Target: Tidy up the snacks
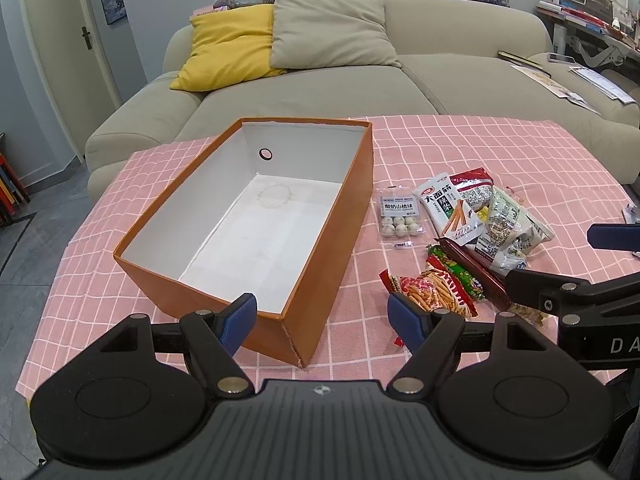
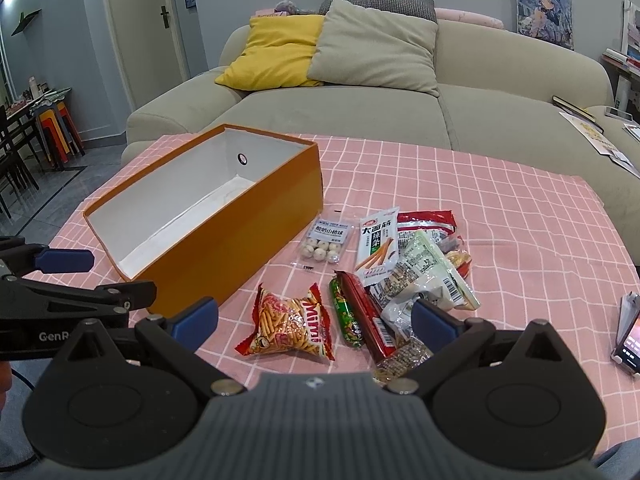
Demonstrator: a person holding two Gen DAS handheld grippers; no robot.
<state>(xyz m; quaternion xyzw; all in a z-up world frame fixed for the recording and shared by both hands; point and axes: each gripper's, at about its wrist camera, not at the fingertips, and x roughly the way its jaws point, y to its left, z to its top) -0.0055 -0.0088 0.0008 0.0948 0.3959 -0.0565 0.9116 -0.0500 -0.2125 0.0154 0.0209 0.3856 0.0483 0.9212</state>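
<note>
An orange box (image 1: 332, 248) with a bare white inside stands on the pink checked tablecloth (image 1: 480, 148). Right of it lie the snacks: a clear pack of white balls (image 1: 400, 218), a white packet printed with sticks (image 1: 446, 210), a Mimi bag (image 1: 434, 294), a green roll (image 2: 348, 316), a dark red stick (image 2: 366, 316) and crumpled white-green packets (image 2: 428, 276). My left gripper (image 1: 322, 320) is open over the box's near right corner (image 2: 100, 276). My right gripper (image 2: 314, 318) is open just short of the Mimi bag (image 2: 290, 330), holding nothing.
A beige sofa (image 1: 320, 92) with a yellow cushion (image 1: 228, 48) stands behind the table. A phone (image 2: 630, 336) is propped at the table's right edge. Stools and a dark table (image 2: 48, 128) stand far left. The cloth beyond the snacks is bare.
</note>
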